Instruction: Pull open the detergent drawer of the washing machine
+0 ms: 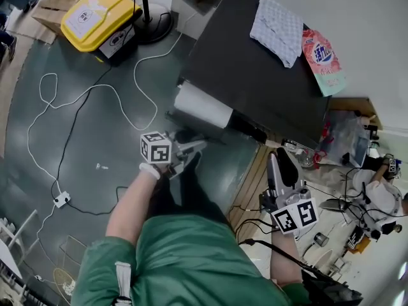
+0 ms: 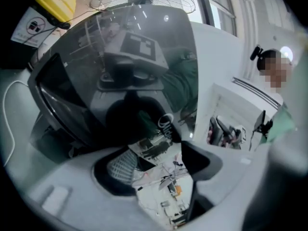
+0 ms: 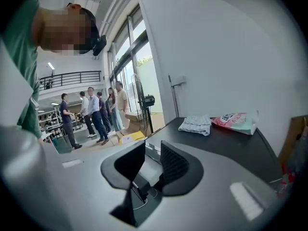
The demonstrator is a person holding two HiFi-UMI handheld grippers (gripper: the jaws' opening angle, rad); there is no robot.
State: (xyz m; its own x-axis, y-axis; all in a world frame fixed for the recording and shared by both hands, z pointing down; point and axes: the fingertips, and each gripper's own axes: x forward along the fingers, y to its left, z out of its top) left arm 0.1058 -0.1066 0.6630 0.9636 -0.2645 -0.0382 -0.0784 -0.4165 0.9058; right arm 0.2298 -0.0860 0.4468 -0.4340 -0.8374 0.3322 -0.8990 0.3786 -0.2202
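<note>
The black-topped washing machine [image 1: 255, 75] stands at the upper right of the head view. A white rounded part [image 1: 203, 105], which looks like the detergent drawer, juts out from its front just under the top edge. My left gripper [image 1: 191, 146] sits level below that part and apart from it. In the left gripper view its jaws [image 2: 161, 162] stand wide with nothing between them, facing the glossy dark door [image 2: 120, 81]. My right gripper [image 1: 280, 164] hangs off the machine's right corner, tilted slightly down, open and empty [image 3: 153, 165].
A checked cloth [image 1: 276, 29] and a pink detergent bag [image 1: 325, 61] lie on the machine's top. A yellow bin [image 1: 99, 14], a fan base [image 1: 150, 24] and a white cable [image 1: 76, 101] are on the floor to the left. Clutter [image 1: 347, 139] crowds the right side. People [image 3: 94, 112] stand far off.
</note>
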